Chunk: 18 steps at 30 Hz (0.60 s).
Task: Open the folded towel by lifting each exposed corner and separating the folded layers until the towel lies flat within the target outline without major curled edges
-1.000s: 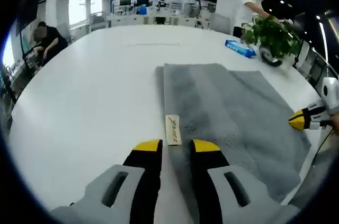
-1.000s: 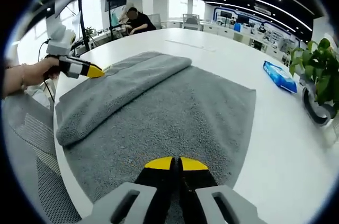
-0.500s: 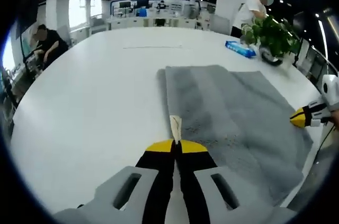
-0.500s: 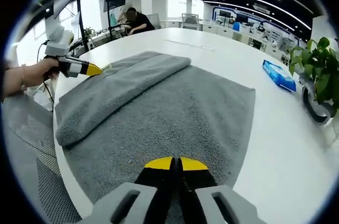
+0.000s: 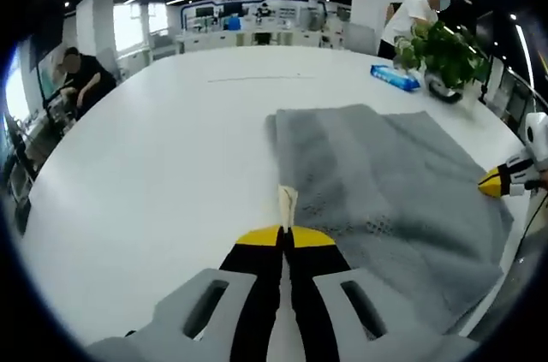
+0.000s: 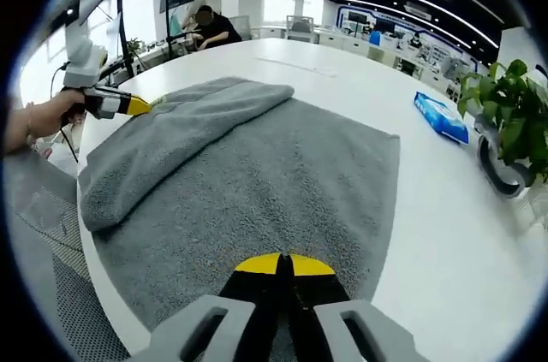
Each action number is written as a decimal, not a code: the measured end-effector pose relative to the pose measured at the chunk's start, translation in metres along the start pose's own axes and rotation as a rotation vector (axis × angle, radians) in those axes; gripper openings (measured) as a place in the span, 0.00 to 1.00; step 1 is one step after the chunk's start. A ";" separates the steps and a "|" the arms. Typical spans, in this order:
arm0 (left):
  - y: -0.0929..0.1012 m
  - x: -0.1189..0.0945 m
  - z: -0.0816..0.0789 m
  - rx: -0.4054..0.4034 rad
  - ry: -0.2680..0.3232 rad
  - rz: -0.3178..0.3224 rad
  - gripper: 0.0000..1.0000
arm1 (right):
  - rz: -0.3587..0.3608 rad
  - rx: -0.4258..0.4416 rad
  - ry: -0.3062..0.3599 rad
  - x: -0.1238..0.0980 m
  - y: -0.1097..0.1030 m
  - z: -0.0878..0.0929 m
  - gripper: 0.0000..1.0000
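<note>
Gray towel (image 6: pixel 257 182) is lying on the white table (image 5: pixel 154 165), one side still folded over. The left gripper (image 5: pixel 285 235) is pinching the towel's tag (image 5: pixel 288 205) tight. The right gripper (image 6: pixel 285 264) is pinching the near edge, jaws closed. I think both should be lifting slowly and pulling apart, keeping the cloth smooth.

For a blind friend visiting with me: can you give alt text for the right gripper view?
The right gripper, its yellow-tipped jaws shut, pinches the near edge of a grey terry towel on a white table. The towel's left side is folded over, where the left gripper grips it.
</note>
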<state>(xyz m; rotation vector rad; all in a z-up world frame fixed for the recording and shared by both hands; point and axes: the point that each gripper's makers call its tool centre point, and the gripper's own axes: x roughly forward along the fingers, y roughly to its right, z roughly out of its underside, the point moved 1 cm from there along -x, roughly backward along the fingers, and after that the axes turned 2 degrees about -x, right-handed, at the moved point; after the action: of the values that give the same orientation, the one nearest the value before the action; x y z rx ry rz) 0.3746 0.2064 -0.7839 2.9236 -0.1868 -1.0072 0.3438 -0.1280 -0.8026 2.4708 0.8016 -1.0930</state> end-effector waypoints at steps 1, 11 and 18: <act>-0.001 0.000 0.001 0.000 -0.003 -0.005 0.01 | 0.002 0.001 -0.001 0.000 0.001 0.001 0.00; -0.005 0.000 0.002 0.004 -0.012 -0.023 0.01 | 0.060 0.072 -0.016 -0.008 0.026 0.013 0.00; -0.007 0.000 0.001 0.003 -0.008 -0.026 0.01 | 0.100 0.140 -0.024 -0.015 0.042 0.023 0.00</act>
<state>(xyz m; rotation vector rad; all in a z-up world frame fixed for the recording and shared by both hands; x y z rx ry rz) 0.3745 0.2134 -0.7853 2.9324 -0.1515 -1.0225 0.3479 -0.1785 -0.8036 2.5765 0.6059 -1.1768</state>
